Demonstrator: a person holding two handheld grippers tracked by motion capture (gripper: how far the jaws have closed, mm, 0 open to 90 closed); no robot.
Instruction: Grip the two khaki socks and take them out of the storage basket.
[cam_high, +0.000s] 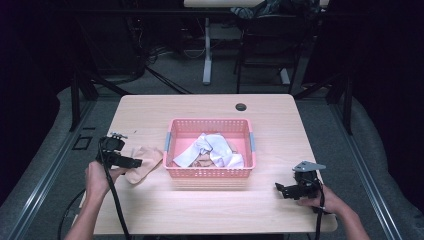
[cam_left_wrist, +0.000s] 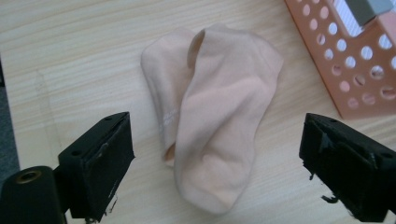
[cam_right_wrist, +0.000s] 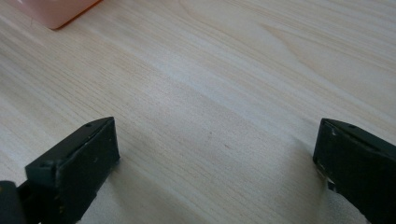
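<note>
Sock flat on table, left tool open above it

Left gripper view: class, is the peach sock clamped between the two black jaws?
No, the sock lies flat on the table, with the left gripper jaws wide apart, touching nothing.
</note>
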